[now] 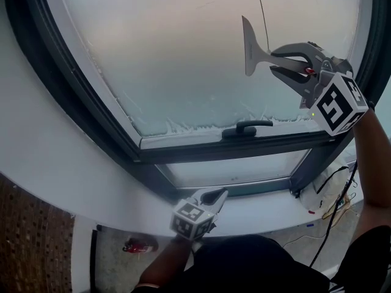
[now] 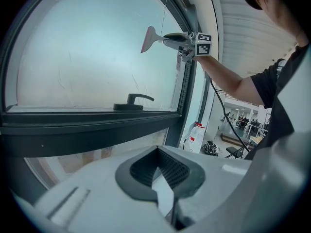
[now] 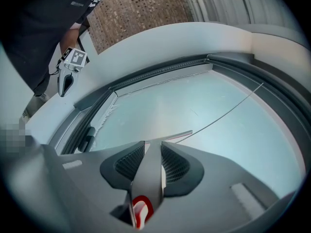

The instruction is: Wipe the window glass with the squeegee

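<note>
Pale, hazy window glass [image 1: 165, 47] sits in a dark frame [image 1: 91, 102]; the squeegee [image 1: 256, 52] is high on the pane's right side, blade against the glass, well above the black window handle [image 1: 247, 127]; the right gripper [image 1: 278, 61] has its jaws clamped on the squeegee's handle; the left gripper [image 1: 215, 196] hangs low by the white sill [image 1: 122, 188], jaws closed together with nothing between them; ragged whitish residue [image 1: 183, 126] lines the glass's lower edge
</note>
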`<state>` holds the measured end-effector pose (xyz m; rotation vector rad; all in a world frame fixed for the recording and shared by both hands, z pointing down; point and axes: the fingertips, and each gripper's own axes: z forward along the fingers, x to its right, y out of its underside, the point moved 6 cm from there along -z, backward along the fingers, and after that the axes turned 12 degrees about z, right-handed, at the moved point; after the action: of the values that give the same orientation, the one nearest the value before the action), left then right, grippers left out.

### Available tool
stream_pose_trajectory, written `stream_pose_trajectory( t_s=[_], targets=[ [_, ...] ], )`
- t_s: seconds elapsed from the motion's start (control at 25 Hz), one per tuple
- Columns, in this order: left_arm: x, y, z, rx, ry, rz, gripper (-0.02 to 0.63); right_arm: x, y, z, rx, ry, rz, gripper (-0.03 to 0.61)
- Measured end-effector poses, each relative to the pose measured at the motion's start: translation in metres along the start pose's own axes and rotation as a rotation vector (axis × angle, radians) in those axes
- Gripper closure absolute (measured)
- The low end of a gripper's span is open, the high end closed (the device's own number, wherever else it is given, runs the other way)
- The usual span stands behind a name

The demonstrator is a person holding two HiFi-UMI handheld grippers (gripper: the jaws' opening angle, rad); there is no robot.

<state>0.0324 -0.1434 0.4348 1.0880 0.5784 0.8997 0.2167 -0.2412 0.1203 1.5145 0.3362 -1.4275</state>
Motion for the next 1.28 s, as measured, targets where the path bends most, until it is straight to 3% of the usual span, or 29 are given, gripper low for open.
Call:
stream_pose_trajectory(
  t_s=[0.32, 0.56, 0.8, 1.0, 1.28],
  targets=[
    [-0.004, 0.006, -0.003, 0.011, 0.009, 0.017, 0.614, 0.0, -0.004, 0.0, -0.027, 0.001, -0.015, 0.446],
    [-0.014, -0.013, -0.013, 0.021, 0.0, 0.033, 0.614, -0.007, -0.026, 0.001, 0.05, -0.017, 0.017, 0.446],
    [-0.038, -0.044, -0.041, 0.066, -0.053, 0.101, 0.614, -0.012, -0.088, 0.025, 0.144, -0.065, -0.005, 0.446],
    [-0.058, -0.066, -0.068, 0.073, -0.095, 0.136, 0.614, -0.013, -0.152, 0.068, 0.29, -0.102, 0.02, 0.446],
    [-0.077, -0.09, -0.103, 0.081, -0.142, 0.208, 0.614, -0.008, -0.233, 0.126, 0.343, -0.129, -0.053, 0.446]
  ],
)
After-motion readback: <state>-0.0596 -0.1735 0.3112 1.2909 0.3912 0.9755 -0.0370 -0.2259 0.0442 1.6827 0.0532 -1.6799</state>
